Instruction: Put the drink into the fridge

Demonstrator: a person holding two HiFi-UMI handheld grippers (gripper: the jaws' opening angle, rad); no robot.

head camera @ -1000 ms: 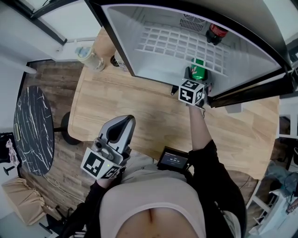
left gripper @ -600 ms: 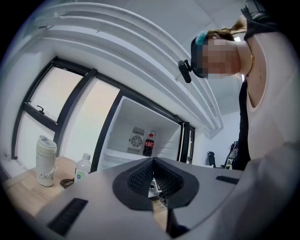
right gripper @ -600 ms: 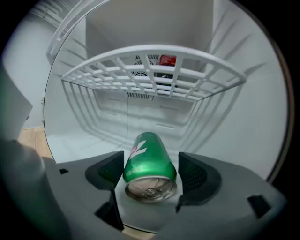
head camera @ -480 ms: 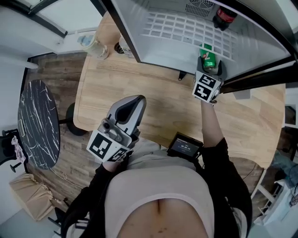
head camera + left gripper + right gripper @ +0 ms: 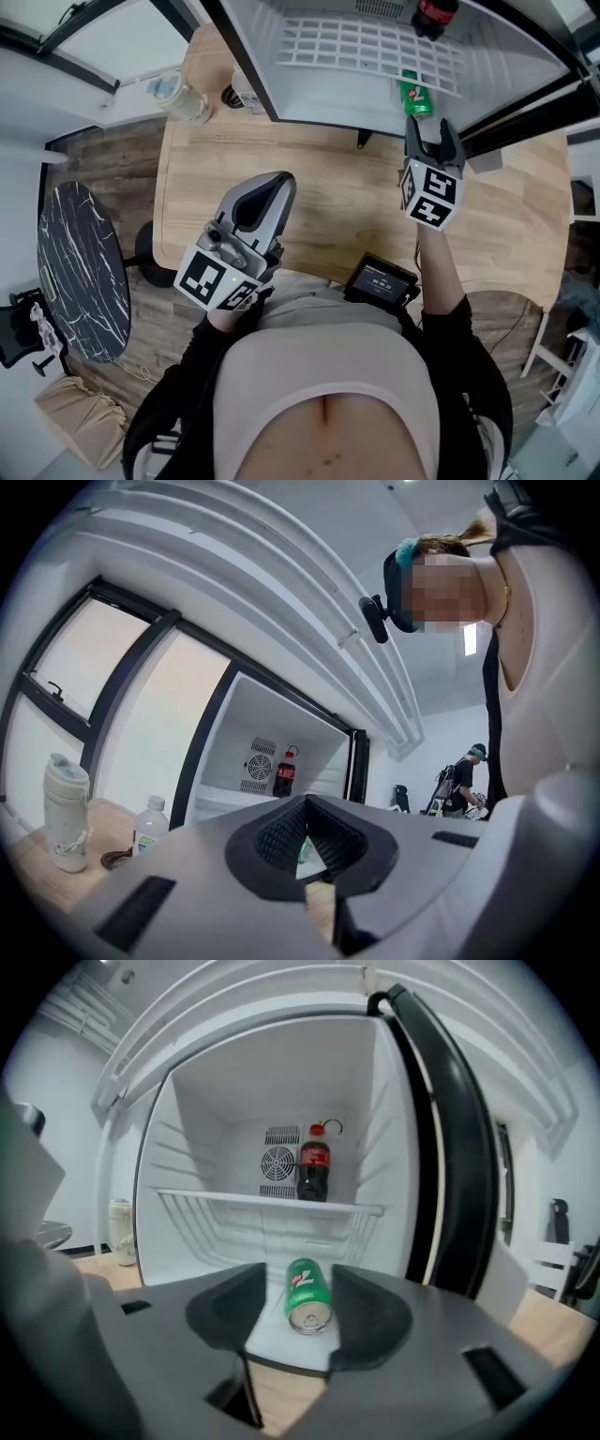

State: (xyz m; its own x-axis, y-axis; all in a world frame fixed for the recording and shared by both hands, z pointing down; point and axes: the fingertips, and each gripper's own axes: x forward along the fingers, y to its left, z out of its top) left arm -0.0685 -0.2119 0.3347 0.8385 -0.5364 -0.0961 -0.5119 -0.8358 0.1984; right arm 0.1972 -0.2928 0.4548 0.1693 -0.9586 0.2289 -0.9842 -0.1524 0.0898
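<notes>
**A:** What fills most of your view?

**B:** The fridge (image 5: 253, 56), open toward me, at the far end of the wooden worktop (image 5: 319, 187). A white wire shelf crosses its inside.

**A:** And your own tools?

**B:** My left tool (image 5: 279, 181) hangs over the near part of the worktop, well apart from the fridge. Its jaws are pressed together with nothing in them. My right tool (image 5: 431, 127) is just outside the fridge's front edge and points in. Its jaws are spread, though they have just been narrowing, and the pads touch nothing.

**A:** What else is about?

**B:** A pale tumbler (image 5: 178, 94) and a clear water bottle (image 5: 246, 94) stand on the worktop to the left of the fridge. A cola bottle (image 5: 313, 1171) stands upright on the wire shelf, at the back beside the fan grille.

**A:** And the drink?

**B:** The green can (image 5: 307, 1295) is inside the fridge, on its side on the floor under the shelf, near the front edge. One round end faces my right tool. It lies just beyond the fingertips, in line with the gap, and nothing grips it.
</notes>
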